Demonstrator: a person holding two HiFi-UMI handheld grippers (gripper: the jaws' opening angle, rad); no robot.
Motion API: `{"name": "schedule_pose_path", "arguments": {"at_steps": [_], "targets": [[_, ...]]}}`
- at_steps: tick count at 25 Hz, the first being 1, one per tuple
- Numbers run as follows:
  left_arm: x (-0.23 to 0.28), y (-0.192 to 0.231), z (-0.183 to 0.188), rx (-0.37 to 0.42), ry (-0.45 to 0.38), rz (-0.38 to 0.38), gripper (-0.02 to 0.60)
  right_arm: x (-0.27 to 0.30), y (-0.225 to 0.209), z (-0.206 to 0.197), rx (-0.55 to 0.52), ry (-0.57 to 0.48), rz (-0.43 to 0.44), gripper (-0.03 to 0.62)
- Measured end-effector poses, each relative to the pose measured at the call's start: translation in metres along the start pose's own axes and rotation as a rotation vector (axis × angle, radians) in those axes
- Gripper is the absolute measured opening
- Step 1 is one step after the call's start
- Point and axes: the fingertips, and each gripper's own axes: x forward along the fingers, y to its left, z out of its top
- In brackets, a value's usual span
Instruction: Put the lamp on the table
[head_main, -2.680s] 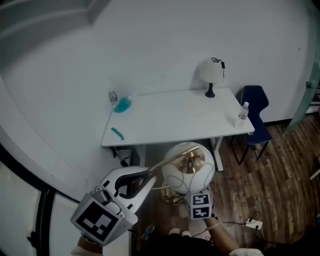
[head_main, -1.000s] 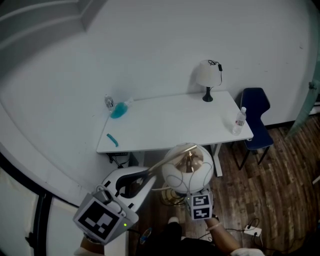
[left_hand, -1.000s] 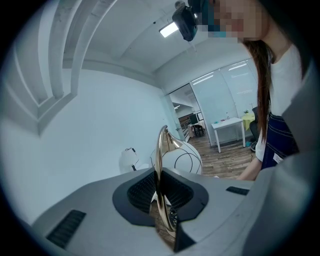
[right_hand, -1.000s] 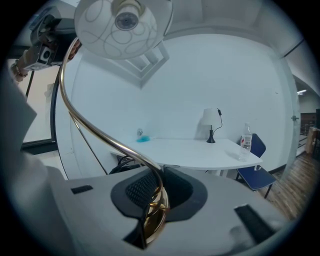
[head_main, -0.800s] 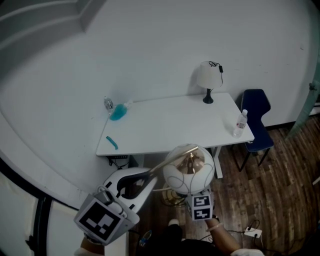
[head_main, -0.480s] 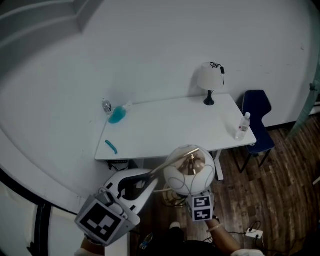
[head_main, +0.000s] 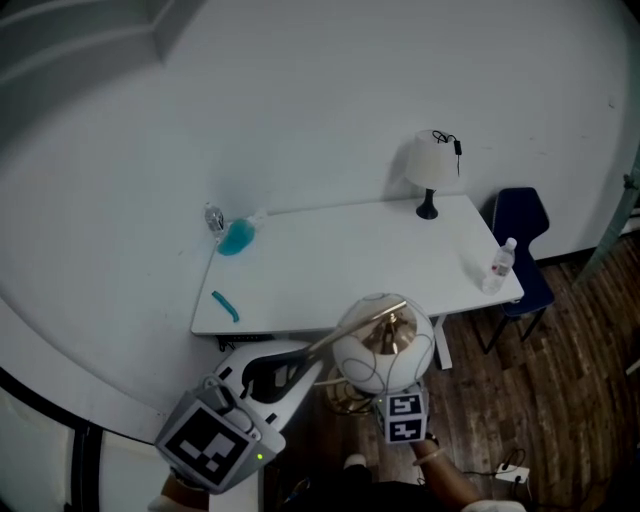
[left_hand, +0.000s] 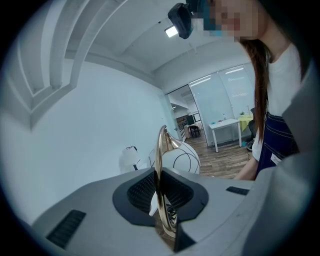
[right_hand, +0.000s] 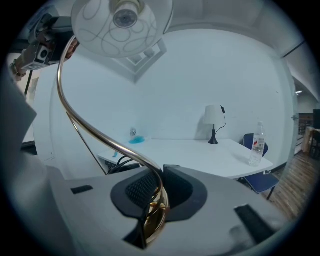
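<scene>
A: Change against 2.7 s ago?
B: Slight. The worktop (head_main: 350, 255) shows a little larger and lower in the head view. The hold on the lamp (head_main: 385, 350) is unchanged.

A: Grip?
B: Left gripper (head_main: 305, 366): fingers pinch the gold stem (left_hand: 160, 150). Right gripper (right_hand: 157, 191): fingers pinch the same stem low down, by the gold base. The lamp hangs in the air just before the worktop's near edge, not on it.

A: Counts, left to right?
B: Grippers 2. On the worktop: teal tool (head_main: 226, 305) 1, teal bottle (head_main: 237, 237) 1, small table lamp (head_main: 430, 165) 1, water bottle (head_main: 502, 264) 1. Chair (head_main: 520, 215) 1, beside the right end. Lamps in all 2.
</scene>
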Motion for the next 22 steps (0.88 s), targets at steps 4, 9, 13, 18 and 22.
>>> {"name": "schedule_pose_path", "arguments": {"at_steps": [4, 9, 13, 18, 22], "targets": [[0.003, 0.018, -0.004, 0.011, -0.004, -0.014, 0.037, 0.015, 0.004, 0.006, 0.004, 0.006, -0.012, 0.044], [0.007, 0.037, -0.011, 0.008, -0.017, -0.036, 0.037, 0.03, 0.006, 0.011, 0.004, 0.013, -0.029, 0.044], [0.018, 0.059, -0.017, 0.006, -0.021, -0.06, 0.037, 0.05, 0.002, 0.018, 0.008, 0.023, -0.055, 0.044], [0.017, 0.06, -0.016, 0.012, -0.032, -0.075, 0.037, 0.05, 0.001, 0.021, 0.014, 0.015, -0.069, 0.044], [0.017, 0.059, -0.015, 0.012, -0.036, -0.082, 0.037, 0.048, 0.0, 0.02, 0.019, 0.021, -0.079, 0.044]]}}
